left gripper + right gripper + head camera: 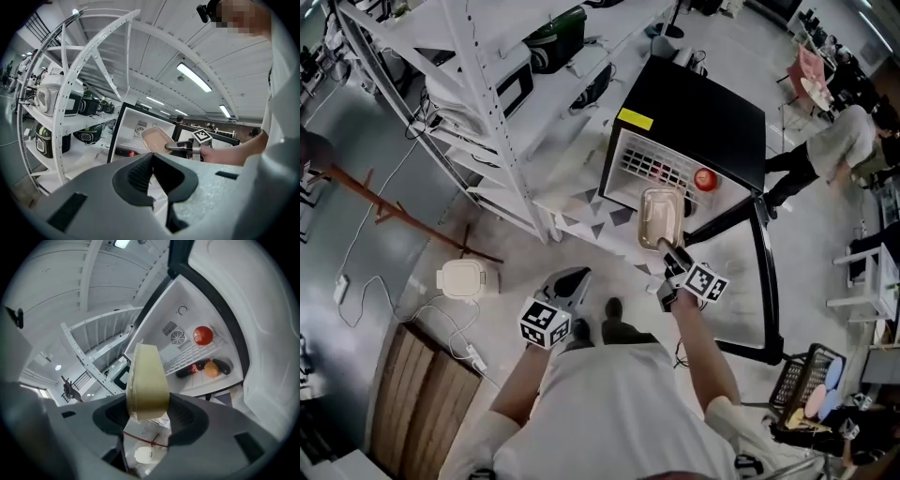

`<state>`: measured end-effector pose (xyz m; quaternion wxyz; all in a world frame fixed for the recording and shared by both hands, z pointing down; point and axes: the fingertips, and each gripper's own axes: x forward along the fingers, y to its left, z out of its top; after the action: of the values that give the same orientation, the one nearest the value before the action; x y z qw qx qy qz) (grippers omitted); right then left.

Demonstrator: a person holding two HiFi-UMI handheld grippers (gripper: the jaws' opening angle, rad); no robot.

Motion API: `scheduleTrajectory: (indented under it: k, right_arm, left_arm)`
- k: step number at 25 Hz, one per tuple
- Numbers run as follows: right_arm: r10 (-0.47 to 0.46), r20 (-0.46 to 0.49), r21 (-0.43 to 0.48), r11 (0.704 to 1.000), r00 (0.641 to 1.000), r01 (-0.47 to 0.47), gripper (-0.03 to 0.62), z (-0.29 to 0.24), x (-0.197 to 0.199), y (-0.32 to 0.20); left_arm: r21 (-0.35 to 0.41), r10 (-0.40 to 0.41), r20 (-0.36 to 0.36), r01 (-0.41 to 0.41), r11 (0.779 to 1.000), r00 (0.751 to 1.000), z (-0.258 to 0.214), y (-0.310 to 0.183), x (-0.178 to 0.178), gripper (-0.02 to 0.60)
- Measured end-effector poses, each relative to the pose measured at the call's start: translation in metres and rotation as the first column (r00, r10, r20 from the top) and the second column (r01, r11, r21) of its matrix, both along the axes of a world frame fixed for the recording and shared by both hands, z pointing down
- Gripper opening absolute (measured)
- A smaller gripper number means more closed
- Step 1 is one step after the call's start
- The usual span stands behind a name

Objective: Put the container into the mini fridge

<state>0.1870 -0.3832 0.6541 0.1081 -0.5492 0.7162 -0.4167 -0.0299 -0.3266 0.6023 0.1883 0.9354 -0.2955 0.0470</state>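
The black mini fridge [694,112] stands open, its white inside [187,333] holding a red apple [203,335], a cola bottle [192,368] and an orange [211,369]. My right gripper [673,255] is shut on the near end of a shallow beige container [661,216], which hangs just in front of the fridge opening. In the right gripper view the container [147,380] shows edge-on between the jaws. My left gripper [572,281] hangs lower left of the fridge, shut and holding nothing. In the left gripper view the container [157,139] is seen before the fridge [136,129].
The fridge door [764,281] swings out to the right. A white metal rack [487,112] with dark appliances stands left of the fridge. A white lidded appliance [467,278] and cables lie on the floor. A person [839,141] stands far right.
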Motion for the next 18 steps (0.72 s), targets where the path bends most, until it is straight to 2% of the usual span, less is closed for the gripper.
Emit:
scheduleTrajectory:
  k: [3, 9, 18]
  right_arm:
    - [-0.004, 0.069, -0.015, 1.0, 0.998, 0.005, 0.233, 0.008, 0.001, -0.023]
    - [-0.029, 0.142, -0.041, 0.999, 0.989, 0.035, 0.233, 0.025, 0.004, -0.076]
    - [0.014, 0.314, -0.092, 0.996, 0.949, 0.016, 0.233, 0.062, 0.003, -0.144]
  left_arm:
    - [-0.005, -0.041, -0.003, 0.041, 0.999, 0.999, -0.002, -0.005, -0.001, 0.005]
    - [-0.003, -0.116, 0.004, 0.116, 0.993, 0.993, -0.007, -0.019, -0.004, 0.005]
    - [-0.018, -0.183, 0.025, 0.184, 0.983, 0.983, -0.005, -0.03, -0.004, 0.005]
